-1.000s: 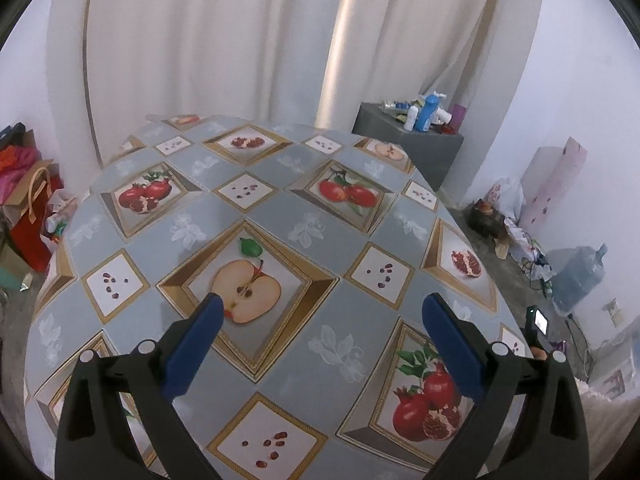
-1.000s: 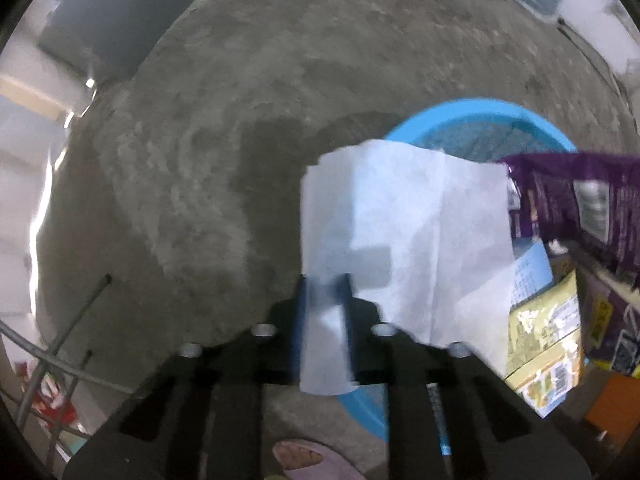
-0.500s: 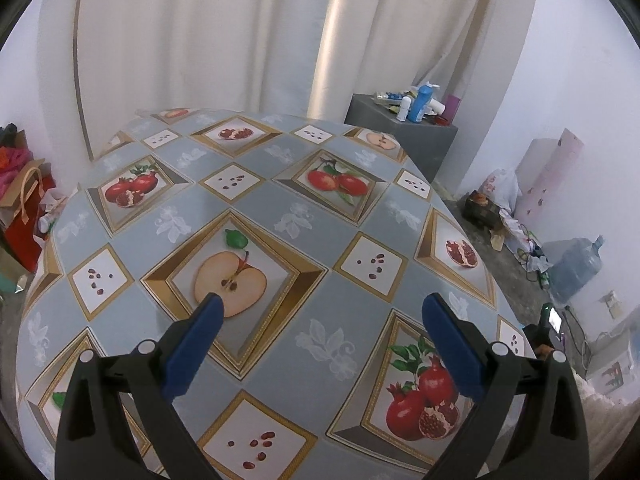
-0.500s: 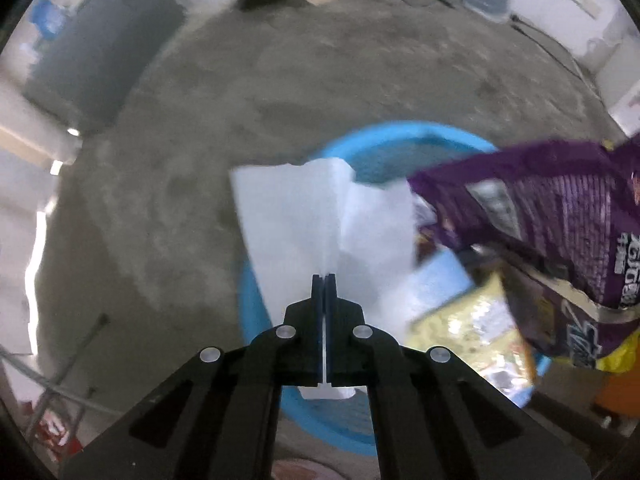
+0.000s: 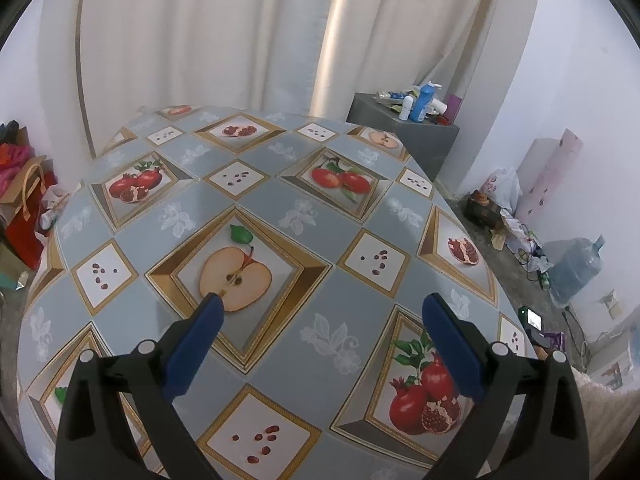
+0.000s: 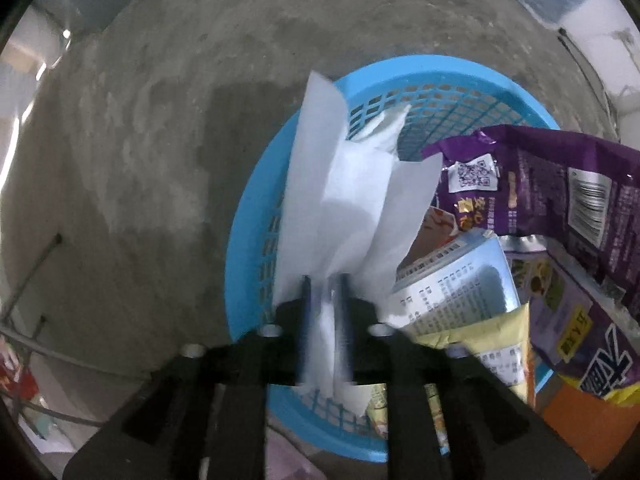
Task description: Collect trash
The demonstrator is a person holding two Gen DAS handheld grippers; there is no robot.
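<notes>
In the right wrist view my right gripper (image 6: pixel 324 280) hangs over a blue mesh basket (image 6: pixel 248 248) on the concrete floor. A white paper tissue (image 6: pixel 344 184) stands between its jaws, which are slightly parted; the paper still sits in the narrow gap. The basket holds a purple snack bag (image 6: pixel 560 192), a printed white packet (image 6: pixel 452 292) and a yellow wrapper (image 6: pixel 496 344). In the left wrist view my left gripper (image 5: pixel 320 304) is open and empty above the table with the fruit-print cloth (image 5: pixel 280 216). No trash shows on that cloth.
A grey cabinet (image 5: pixel 404 136) with bottles stands behind the table. Bags (image 5: pixel 24 208) lie at the left. A water jug (image 5: pixel 576 268) and clutter sit by the right wall. Metal table legs (image 6: pixel 36 264) show left of the basket.
My right gripper moved closer over the basket, and its jaws, tight on the tissue half a second ago, have parted a little. My left gripper drifted slightly over the table, still open.
</notes>
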